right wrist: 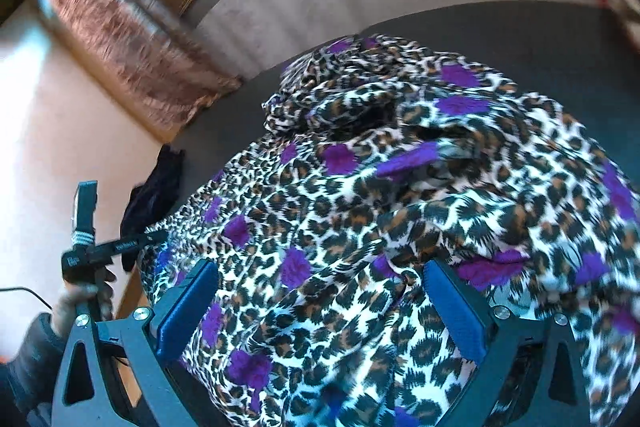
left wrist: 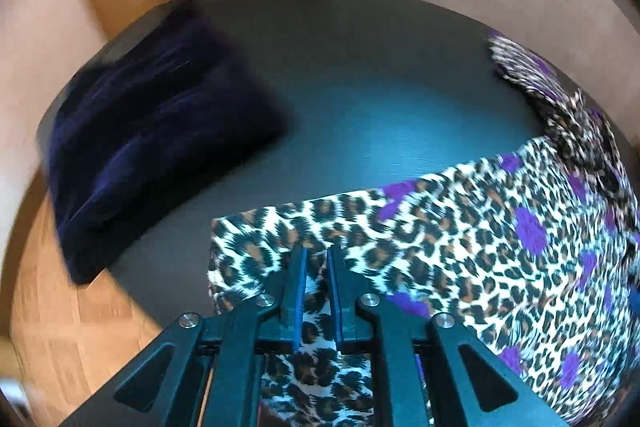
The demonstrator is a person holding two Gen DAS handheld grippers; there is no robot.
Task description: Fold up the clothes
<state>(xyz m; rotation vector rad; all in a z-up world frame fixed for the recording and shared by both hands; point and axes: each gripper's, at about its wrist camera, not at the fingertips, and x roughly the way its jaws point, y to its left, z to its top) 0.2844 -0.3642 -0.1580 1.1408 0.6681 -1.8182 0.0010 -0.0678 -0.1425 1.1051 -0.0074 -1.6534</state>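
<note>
Leopard-print garment spread on the dark bench, one gripper on its edge.

At nine o'clock lies a folded dark blue cloth (left wrist: 152,155). The left gripper (left wrist: 317,255) has its jaws nearly together, apparently pinching the leopard-print garment (left wrist: 460,239) at its edge. Toward three o'clock on the bench (left wrist: 360,99), the right gripper (right wrist: 320,291) hovers spread apart over the bunched fabric.
</note>
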